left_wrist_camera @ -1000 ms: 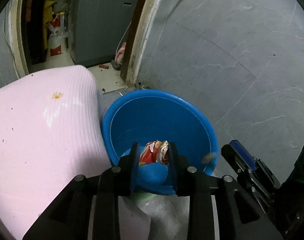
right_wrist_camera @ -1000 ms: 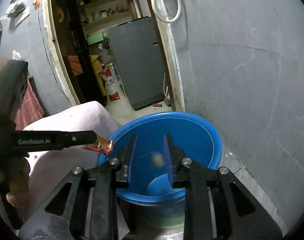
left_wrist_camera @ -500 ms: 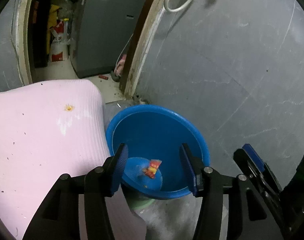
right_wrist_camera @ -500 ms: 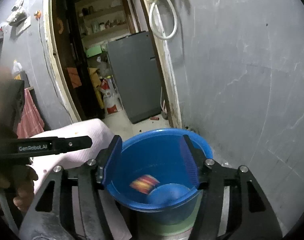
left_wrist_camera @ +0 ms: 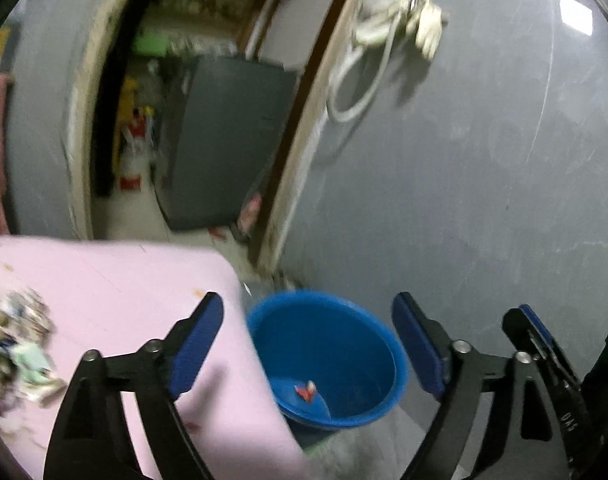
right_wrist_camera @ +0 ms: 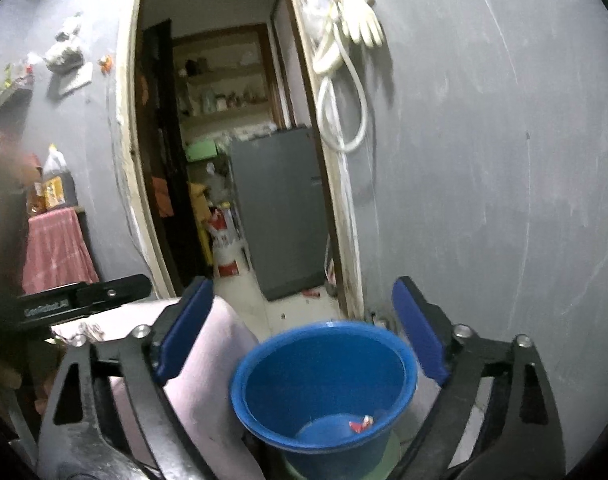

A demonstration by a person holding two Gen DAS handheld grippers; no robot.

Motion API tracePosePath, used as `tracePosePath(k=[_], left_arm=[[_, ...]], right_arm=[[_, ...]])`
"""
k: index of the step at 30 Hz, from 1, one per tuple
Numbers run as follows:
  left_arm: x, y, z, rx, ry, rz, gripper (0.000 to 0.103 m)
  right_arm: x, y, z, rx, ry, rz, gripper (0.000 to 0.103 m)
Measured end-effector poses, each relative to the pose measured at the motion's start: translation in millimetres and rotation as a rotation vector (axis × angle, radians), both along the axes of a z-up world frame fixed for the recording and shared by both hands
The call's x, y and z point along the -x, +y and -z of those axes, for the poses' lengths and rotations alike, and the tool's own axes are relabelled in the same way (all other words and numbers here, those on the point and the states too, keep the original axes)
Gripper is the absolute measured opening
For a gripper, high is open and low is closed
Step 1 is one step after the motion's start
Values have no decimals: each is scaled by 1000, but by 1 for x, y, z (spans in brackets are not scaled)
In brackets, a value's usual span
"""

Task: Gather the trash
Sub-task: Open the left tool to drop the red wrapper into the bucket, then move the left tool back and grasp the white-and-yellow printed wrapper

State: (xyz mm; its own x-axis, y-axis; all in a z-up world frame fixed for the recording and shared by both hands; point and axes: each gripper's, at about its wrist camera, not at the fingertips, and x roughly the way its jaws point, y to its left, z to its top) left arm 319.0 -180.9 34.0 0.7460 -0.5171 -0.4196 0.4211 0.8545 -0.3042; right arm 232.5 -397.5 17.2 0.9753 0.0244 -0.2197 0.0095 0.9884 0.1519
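wrapper (left_wrist_camera: 305, 391) now in bucket (left_wrist_camera: 368, 320) | left gripper (left_wrist_camera: 308, 344), right gripper (right_wrist_camera: 301, 330) opening, empty, lifted

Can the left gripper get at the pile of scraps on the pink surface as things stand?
Probably yes: the left gripper, jaws opening and empty, has the scraps lying uncovered on the pink surface, nothing between.

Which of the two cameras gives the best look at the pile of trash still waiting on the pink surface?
The left wrist view. It shows the trash pile lying on the pink surface at the far left, though blurred. The right wrist view shows only a small scrap behind its own left finger; the pile itself is out of sight.
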Motion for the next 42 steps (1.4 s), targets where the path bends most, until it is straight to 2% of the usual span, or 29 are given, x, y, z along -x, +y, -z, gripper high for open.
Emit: tracePosePath(k=[1, 3, 10, 14, 23, 28, 31, 42], left_arm=[[5, 7, -6, 6, -23, -17, 97], [19, 24, -21, 21, -77, -68, 101], [67, 87, -58, 10, -207, -205, 101], [95, 121, -63, -8, -247, -278, 101], [127, 195, -51, -64, -272, -439, 101], [129, 229, -35, -88, -245, -504, 101], [127, 244, -21, -98, -198, -528, 101], [93, 265, 47, -109, 87, -470, 101]], right_arm=[[3, 4, -5, 4, -17, -5, 99], [11, 14, -17, 10, -60, -22, 103], [28, 57, -45, 40, -158, -96, 103], [35, 90, -52, 50, -196, -154, 103], [33, 162, -52, 67, -217, -285, 103], [23, 198, -42, 86, -177, -356, 103], [11, 217, -31, 103, -123, -404, 103], [-35, 247, 20, 152, 97, -484, 102]])
